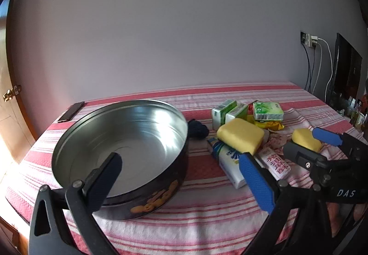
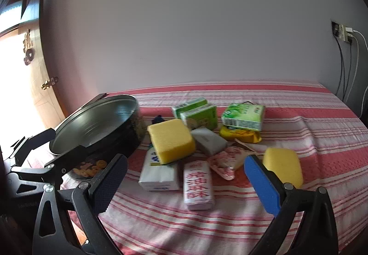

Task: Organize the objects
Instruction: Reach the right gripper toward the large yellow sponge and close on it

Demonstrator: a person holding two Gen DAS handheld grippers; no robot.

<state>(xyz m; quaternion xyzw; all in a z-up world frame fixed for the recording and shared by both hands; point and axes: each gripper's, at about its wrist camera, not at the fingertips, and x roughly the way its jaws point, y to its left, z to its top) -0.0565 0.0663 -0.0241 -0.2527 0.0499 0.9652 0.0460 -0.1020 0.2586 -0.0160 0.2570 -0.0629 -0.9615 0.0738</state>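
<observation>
A round black cookie tin (image 1: 119,153) with a shiny bare inside stands open on the striped cloth; it also shows in the right wrist view (image 2: 99,126) at the left. My left gripper (image 1: 181,174) is open, its left finger over the tin's near rim. My right gripper (image 2: 184,176) is open and empty above the pile's near side; it also shows in the left wrist view (image 1: 306,142). The pile holds a big yellow sponge (image 2: 171,141), a smaller yellow sponge (image 2: 284,166), green tissue packs (image 2: 243,117), a white tissue pack (image 2: 158,174) and a red-lettered packet (image 2: 197,186).
A yellow snack bag (image 2: 241,136), a grey block (image 2: 208,141) and a pink wrapper (image 2: 227,160) lie in the pile. A dark cloth (image 1: 197,129) sits beside the tin. A phone (image 1: 71,111) lies at the far left corner. Wall cables (image 1: 317,66) hang at the right.
</observation>
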